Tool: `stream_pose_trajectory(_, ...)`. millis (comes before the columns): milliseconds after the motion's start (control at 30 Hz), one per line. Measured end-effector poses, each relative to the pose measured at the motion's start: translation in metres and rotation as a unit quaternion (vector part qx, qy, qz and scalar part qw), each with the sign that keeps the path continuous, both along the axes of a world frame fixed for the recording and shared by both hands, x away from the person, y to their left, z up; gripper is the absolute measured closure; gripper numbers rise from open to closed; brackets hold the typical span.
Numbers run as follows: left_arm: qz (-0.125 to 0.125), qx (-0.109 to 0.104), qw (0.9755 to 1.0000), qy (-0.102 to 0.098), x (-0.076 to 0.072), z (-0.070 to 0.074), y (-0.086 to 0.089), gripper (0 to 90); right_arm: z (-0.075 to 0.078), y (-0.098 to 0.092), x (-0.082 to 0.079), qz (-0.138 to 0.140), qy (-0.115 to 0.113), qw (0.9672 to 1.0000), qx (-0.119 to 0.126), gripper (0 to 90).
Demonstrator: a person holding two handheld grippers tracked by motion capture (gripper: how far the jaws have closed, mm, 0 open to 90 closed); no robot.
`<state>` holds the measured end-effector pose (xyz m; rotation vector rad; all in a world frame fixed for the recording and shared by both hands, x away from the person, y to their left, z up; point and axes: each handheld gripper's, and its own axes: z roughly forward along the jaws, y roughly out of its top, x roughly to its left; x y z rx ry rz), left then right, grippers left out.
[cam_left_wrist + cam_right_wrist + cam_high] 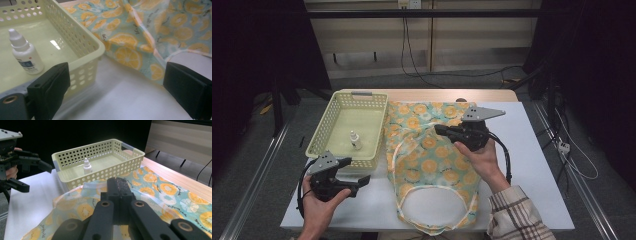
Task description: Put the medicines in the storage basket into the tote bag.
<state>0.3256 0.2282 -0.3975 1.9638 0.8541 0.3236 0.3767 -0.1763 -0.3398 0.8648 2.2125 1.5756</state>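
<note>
A cloth printed with orange slices (pixel 427 160) lies spread on the white table (pixel 532 165), its looped trim toward the front edge. My right gripper (pixel 439 130) hovers over the cloth's upper middle, pointing left, jaws shut with nothing seen between them (pixel 117 187). My left gripper (pixel 357 171) is held at the front left, just in front of the basket's near corner, jaws open and empty (pixel 117 82). A small white dropper bottle (pixel 355 140) stands upright inside the pale yellow basket (pixel 319 136). The cloth's edge (pixel 150 30) touches the basket's wall (pixel 82 42).
The perforated basket (pixel 100 173) holds the bottle (pixel 87 166) and has grey handles. From the right gripper view the left gripper (pixel 35 176) sits far left over bare table. A wooden strip (pixel 437 95) lines the far edge. Cables run on the floor to the right.
</note>
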Motion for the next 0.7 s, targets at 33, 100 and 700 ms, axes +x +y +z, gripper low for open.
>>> stream_pose_trajectory(33, -0.001, 0.004, 1.0, 0.004, 0.002, 0.001, 0.0, 7.3, 0.0, 0.0, 0.0, 0.0, 0.001, 1.0, 0.001, 90.0)
stream_pose_trajectory(100, -0.01, 0.017, 0.9997, 0.013, 0.006, 0.002, 0.001, 8.8, -0.001, 0.0, -0.001, 0.0, 0.002, 1.0, 0.0, 90.0)
stream_pose_trajectory(700, 0.039, 0.036, 0.9983, 0.027, 0.065, 0.013, 0.01, 16.1, 0.0, 0.002, -0.002, 0.009, -0.001, 1.0, 0.0, 90.0)
